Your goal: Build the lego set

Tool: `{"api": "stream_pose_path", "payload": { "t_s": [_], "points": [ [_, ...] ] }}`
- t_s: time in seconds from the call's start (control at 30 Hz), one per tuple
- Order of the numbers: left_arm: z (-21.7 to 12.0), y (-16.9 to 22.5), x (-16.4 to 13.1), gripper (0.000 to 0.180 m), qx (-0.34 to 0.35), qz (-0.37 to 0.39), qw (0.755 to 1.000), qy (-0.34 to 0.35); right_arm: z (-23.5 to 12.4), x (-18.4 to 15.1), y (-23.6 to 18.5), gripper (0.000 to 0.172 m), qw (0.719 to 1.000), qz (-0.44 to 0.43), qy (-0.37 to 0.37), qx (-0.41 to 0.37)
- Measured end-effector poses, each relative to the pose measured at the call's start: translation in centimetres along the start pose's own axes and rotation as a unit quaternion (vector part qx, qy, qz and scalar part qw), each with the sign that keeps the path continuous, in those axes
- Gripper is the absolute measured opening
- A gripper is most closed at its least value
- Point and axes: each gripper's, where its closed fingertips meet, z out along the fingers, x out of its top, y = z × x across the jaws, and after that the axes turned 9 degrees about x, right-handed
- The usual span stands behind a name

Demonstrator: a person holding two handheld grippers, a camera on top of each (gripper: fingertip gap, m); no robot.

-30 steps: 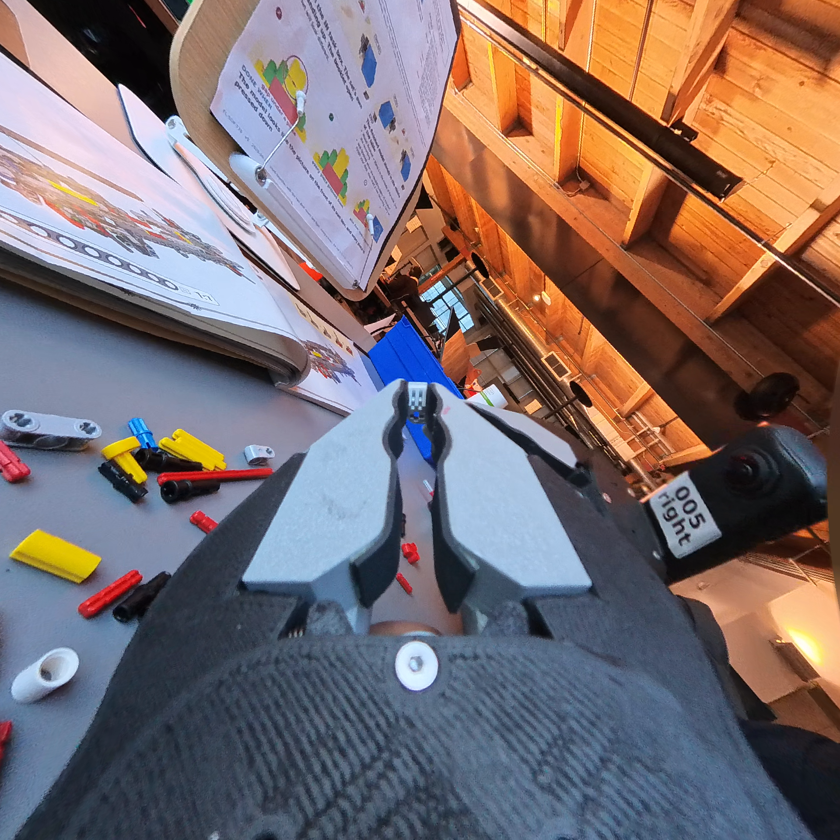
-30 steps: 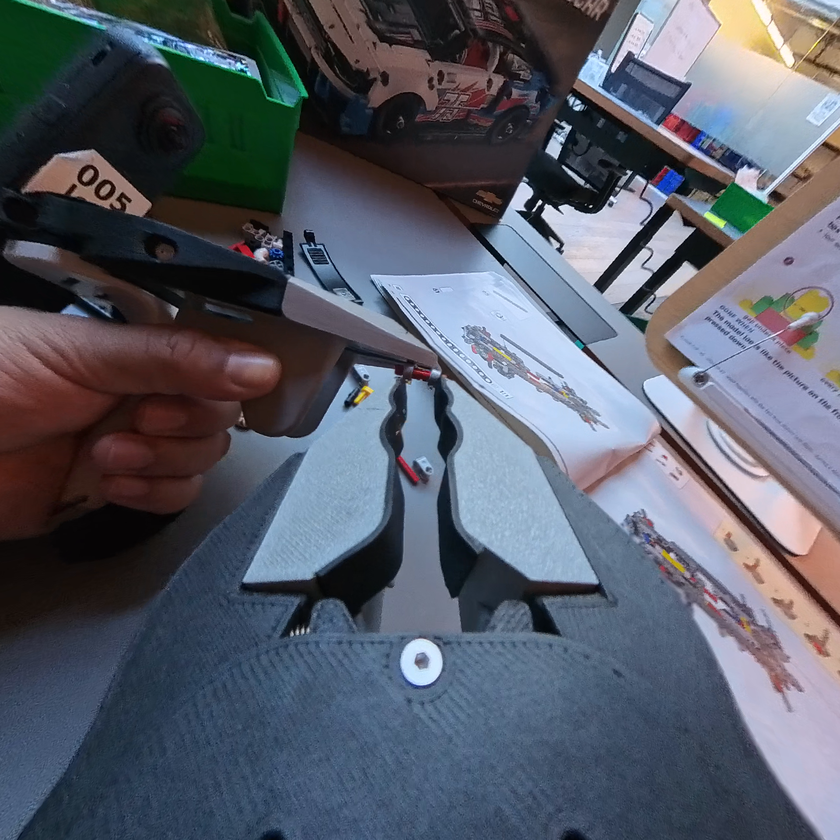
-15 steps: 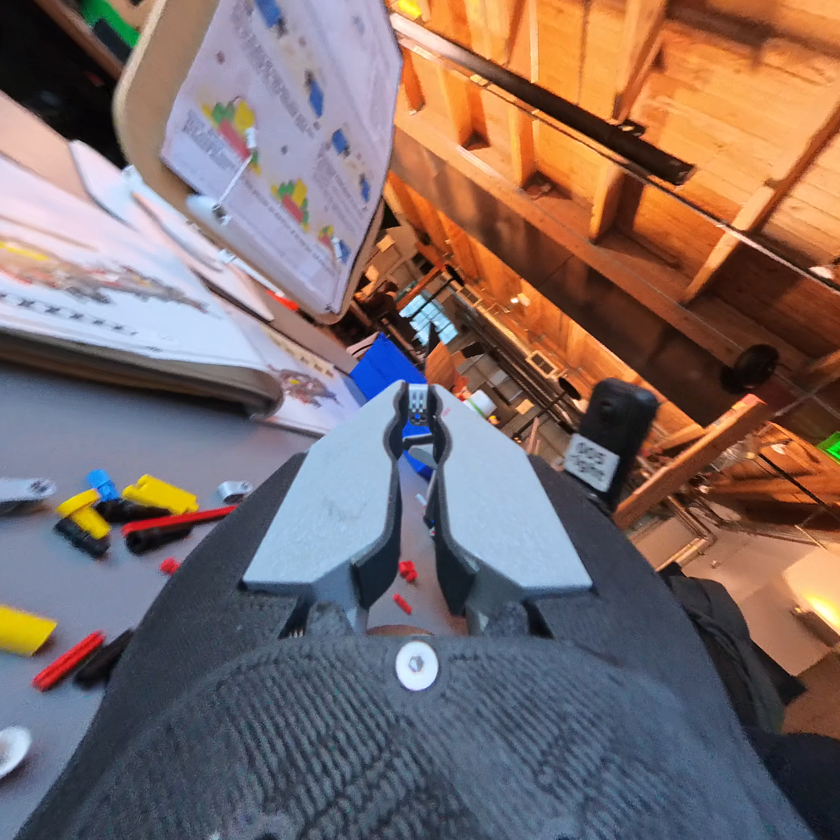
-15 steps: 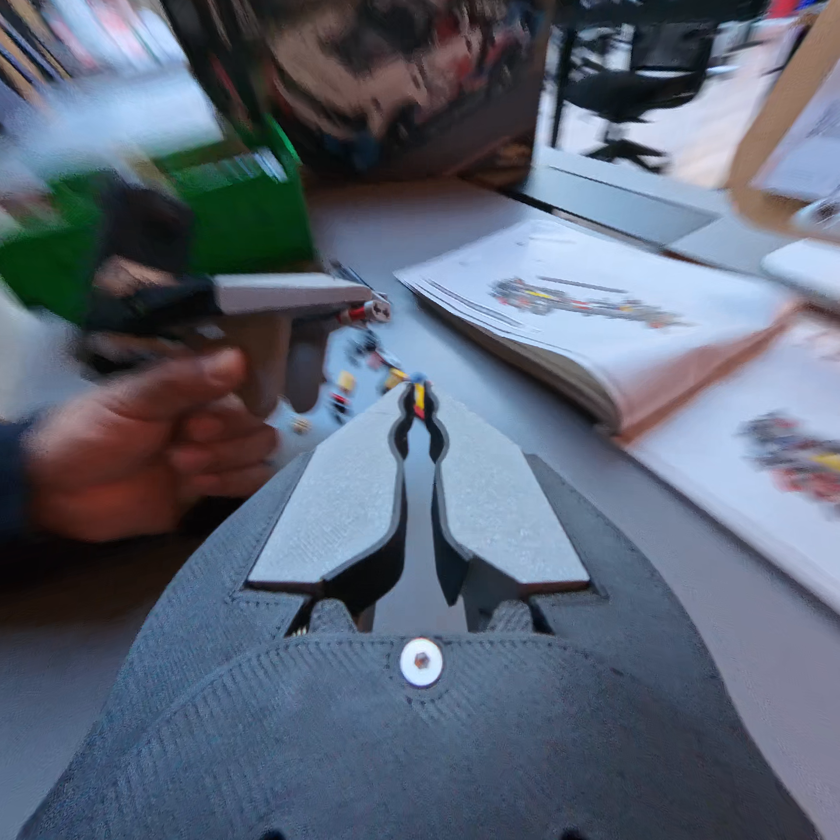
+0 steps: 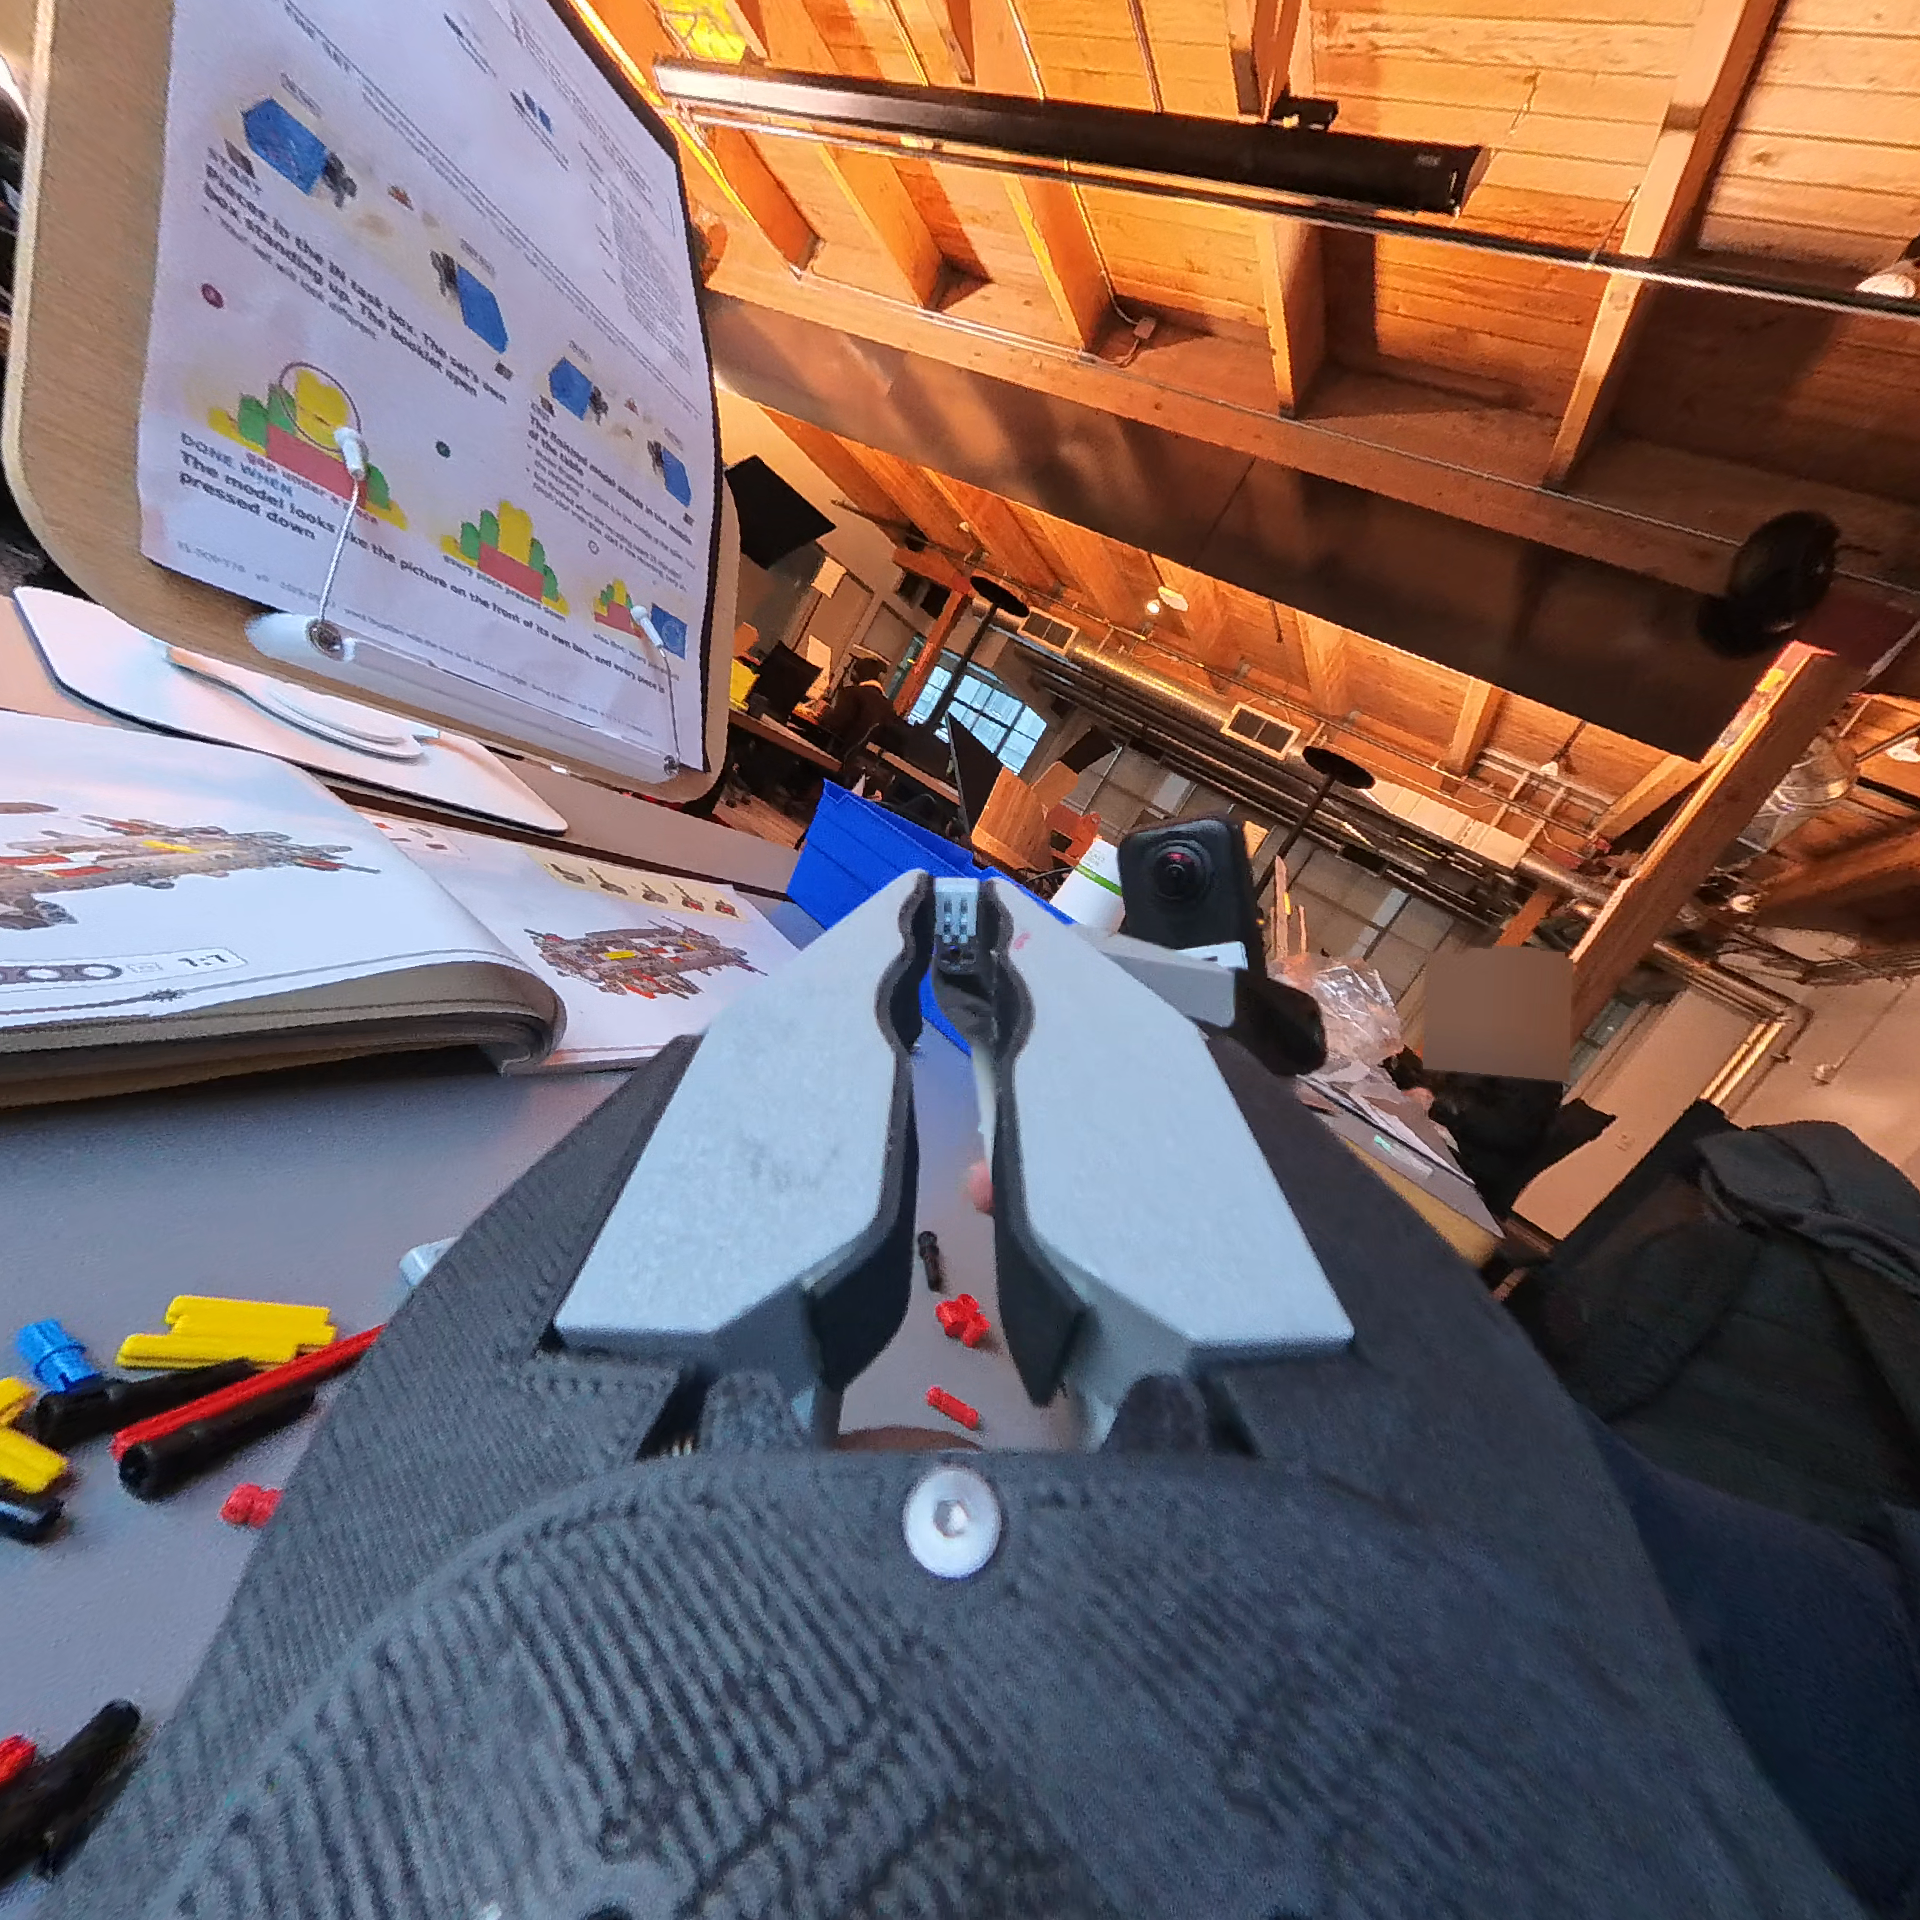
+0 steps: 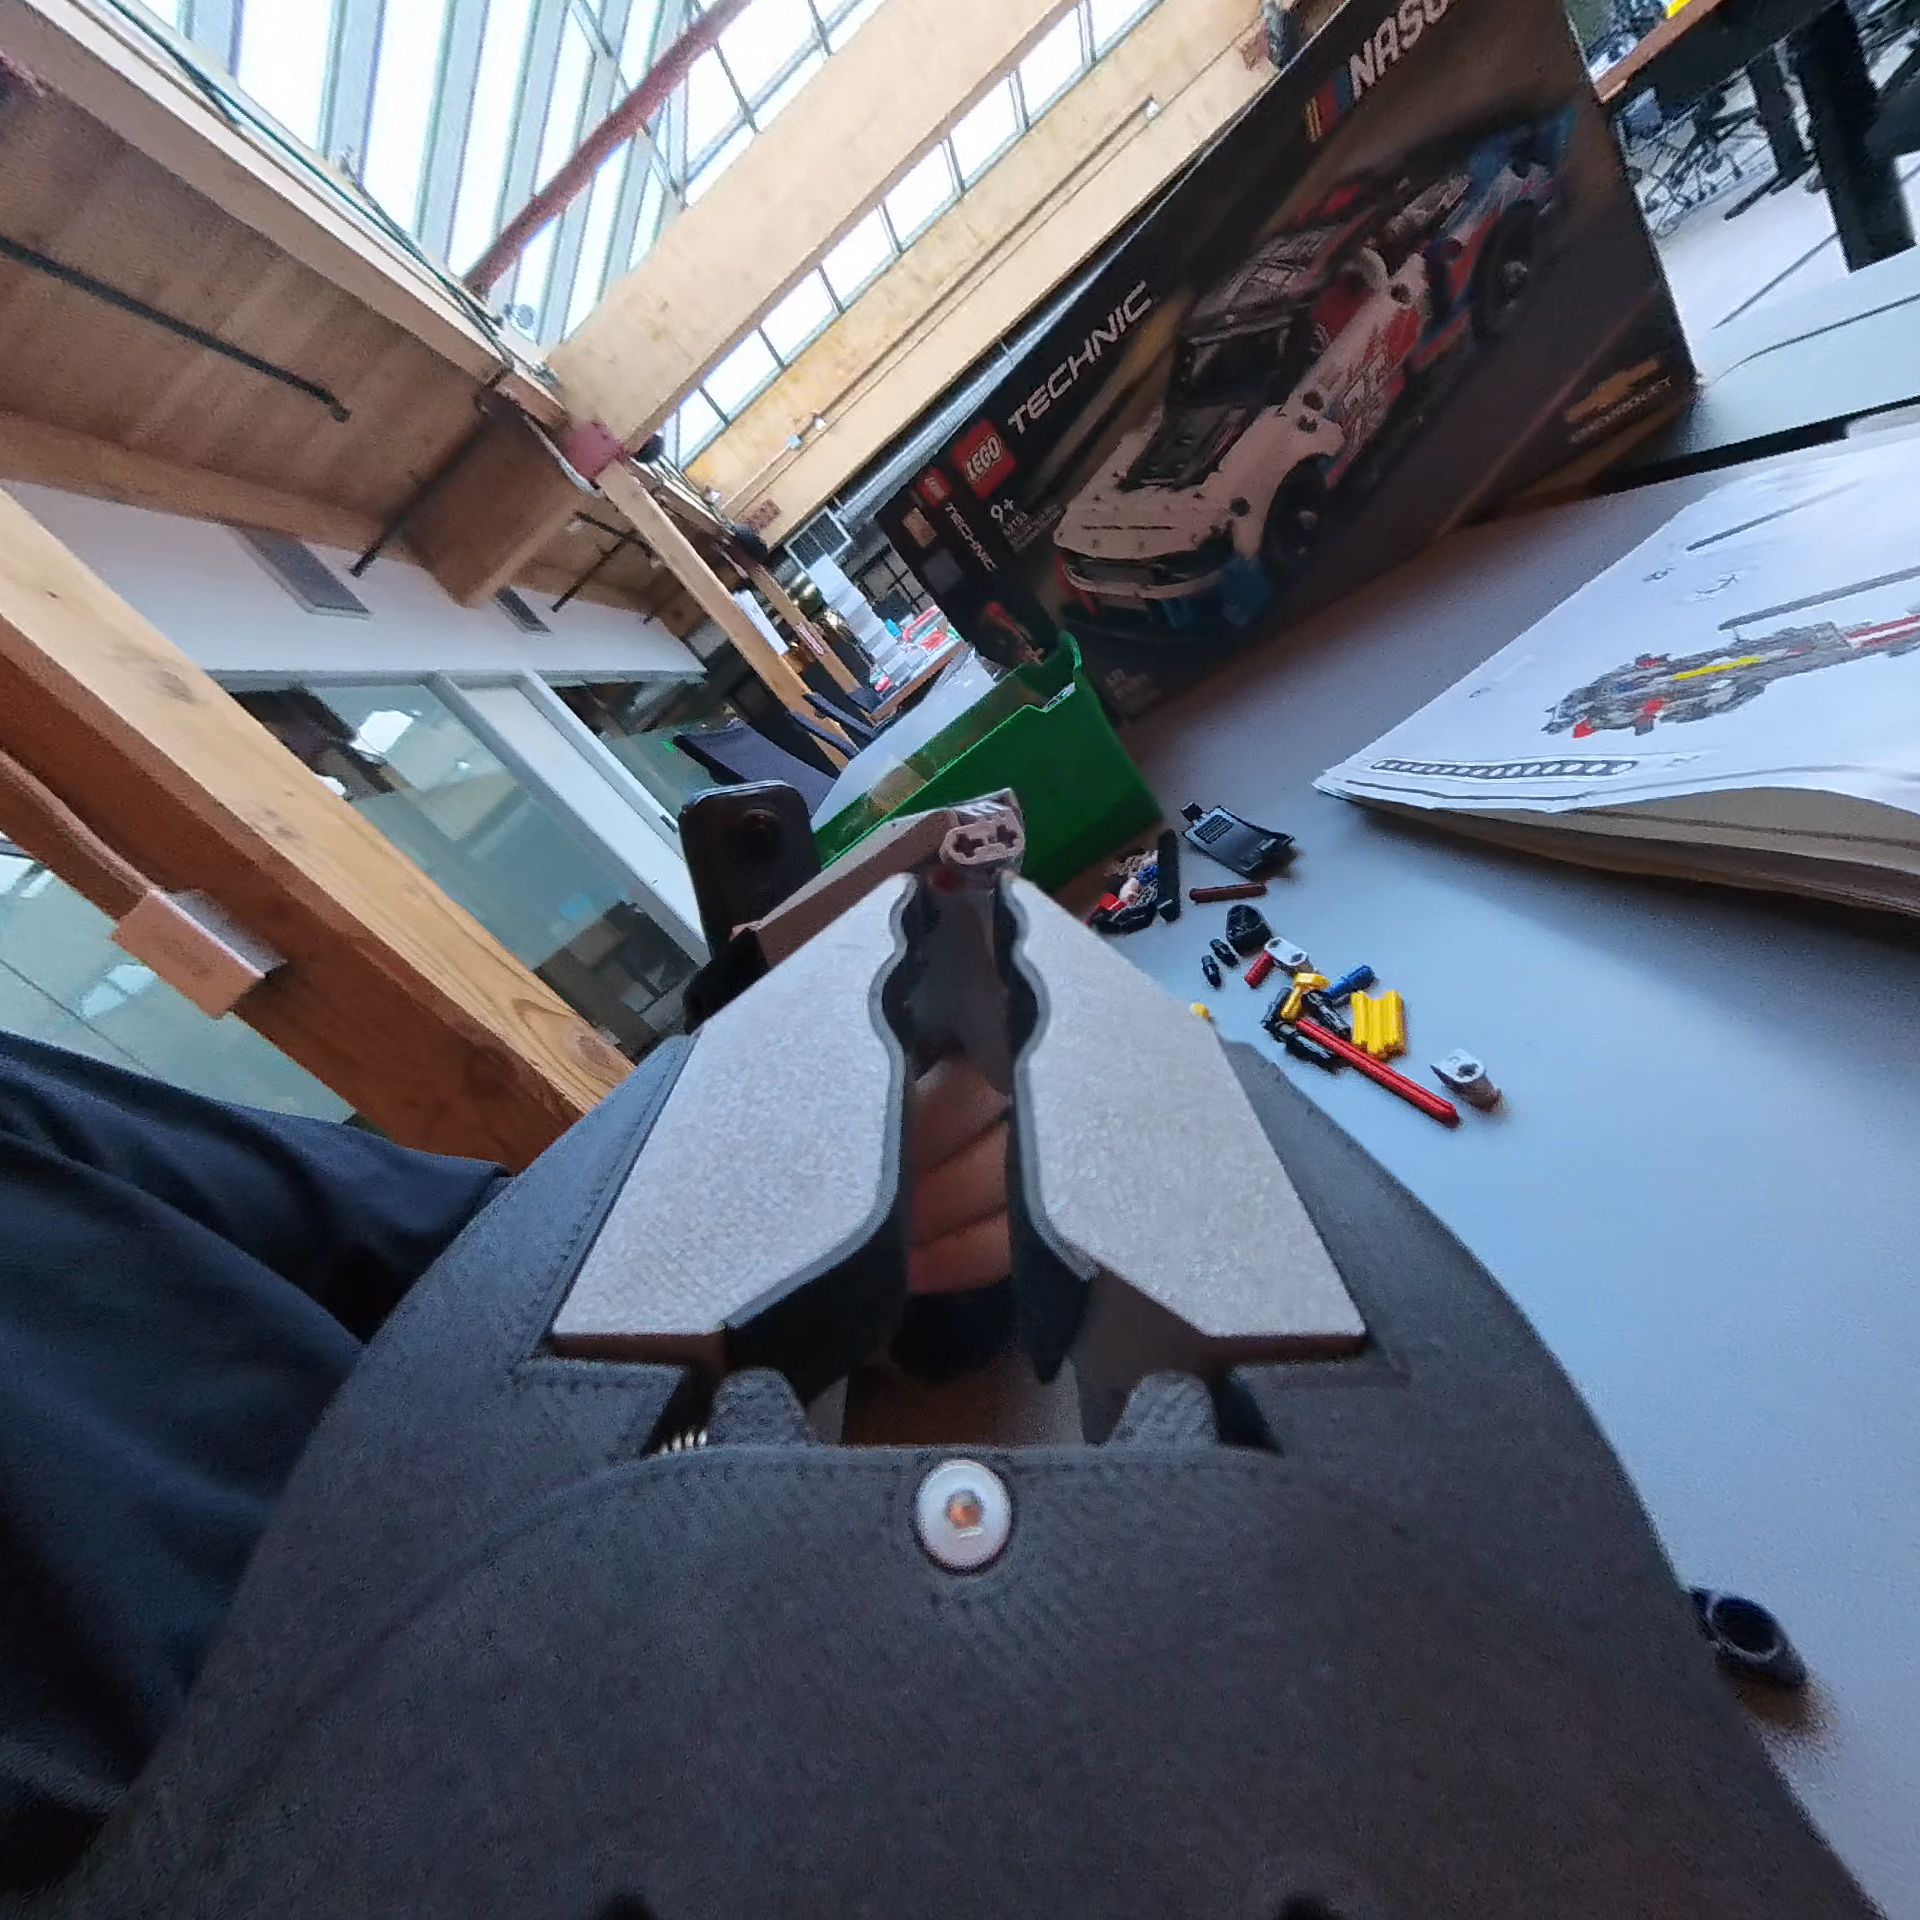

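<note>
In the left wrist view my left gripper [image 5: 958, 916] is shut on a small light grey connector [image 5: 956, 914] with a black part below it, held above the grey table [image 5: 260, 1174]. The right gripper's finger [image 5: 1184, 977] reaches in from the right, its tip hidden behind my left finger. In the right wrist view my right gripper [image 6: 958, 888] has its fingers apart. The grey connector [image 6: 982, 836], with two cross-shaped holes, sits just beyond the fingertips in the left gripper's finger [image 6: 883, 844]. A small red bit [image 6: 943, 881] shows by the left fingertip. I see no pad pressing on anything.
An open instruction booklet [image 5: 208, 914] lies on the table, also in the right wrist view [image 6: 1662, 727]. Loose red, yellow, black and blue pieces [image 6: 1340, 1023] are scattered there. A green bin [image 6: 1039, 769], a blue bin [image 5: 873, 852], a model car box [image 6: 1299, 364] and a sheet on a stand [image 5: 416, 364] stand around. Both grippers' tips are close together, under 4 cm apart.
The right gripper swung away from the left one and shut with nothing plainly in it. It has come back to the held connector with its fingers apart. The left gripper kept its grip and tilted.
</note>
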Motion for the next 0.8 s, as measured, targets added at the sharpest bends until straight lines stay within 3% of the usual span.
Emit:
{"api": "stream_pose_path", "payload": {
  "t_s": [0.23, 0.3, 0.57, 0.7, 0.8],
  "points": [
    [-0.7, -0.1, -0.3, 0.006, 0.009, 0.018, 1.0, -0.011, -0.1, -0.3, 0.0, 0.008, 1.0, 0.001, -0.011, 0.006],
    [-1.0, -0.1, -0.5, 0.006, 0.008, 0.023, 0.999, -0.021, -0.3, 0.1, -0.3, 0.0, 1.0, -0.002, 0.005, 0.014],
    [-1.3, -0.3, -1.2, 0.006, 0.005, -0.008, 0.999, -0.051, -0.5, -0.4, 0.1, 0.0, 0.999, -0.005, -0.029, 0.013],
    [-1.7, 0.1, -2.0, 0.007, -0.021, 0.025, 0.994, -0.109, -1.1, -0.2, -0.1, 0.0, 0.998, -0.037, -0.056, 0.004],
    [-2.6, 0.9, -1.9, 0.013, -0.077, 0.083, 0.979, -0.171, -2.0, 0.1, 0.0, 0.0, 0.996, -0.049, -0.075, -0.005]
  ]
}}
